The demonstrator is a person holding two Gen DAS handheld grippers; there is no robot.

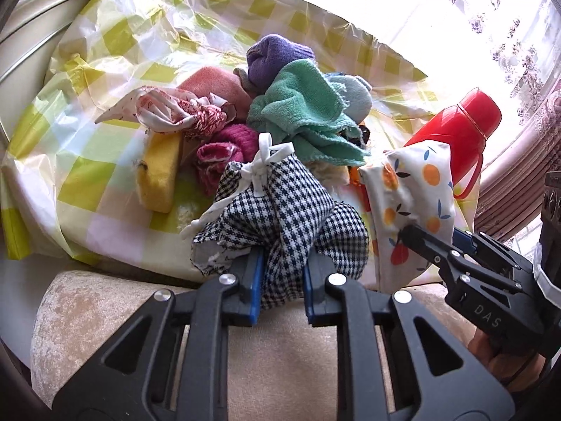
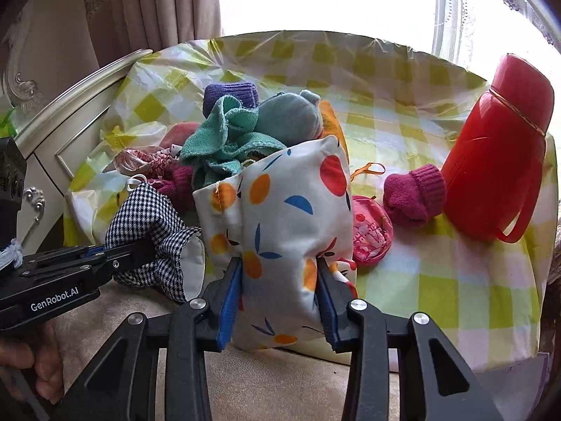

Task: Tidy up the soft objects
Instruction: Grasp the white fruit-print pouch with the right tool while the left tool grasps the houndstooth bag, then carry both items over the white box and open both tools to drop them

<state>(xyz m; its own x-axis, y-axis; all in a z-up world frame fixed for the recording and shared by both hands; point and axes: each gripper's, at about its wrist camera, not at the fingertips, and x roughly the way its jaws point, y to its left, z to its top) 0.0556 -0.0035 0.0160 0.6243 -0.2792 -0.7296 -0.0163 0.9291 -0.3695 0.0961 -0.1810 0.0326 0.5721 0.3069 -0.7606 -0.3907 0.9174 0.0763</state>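
My left gripper is shut on a black-and-white checked pouch with a white drawstring, held up at the table's near edge. My right gripper is shut on a white pouch with orange and blue fruit print, held just right of the checked one. Each gripper shows in the other's view: the right one, the left one. Behind them lies a pile of soft things: a green towel, a purple sock, a pink cloth, a magenta sock and a yellow sponge.
A yellow-checked plastic cloth covers the table. A red jug stands at the right. Another magenta sock and a pink pouch lie beside it. A cream cabinet stands to the left, a bright window behind.
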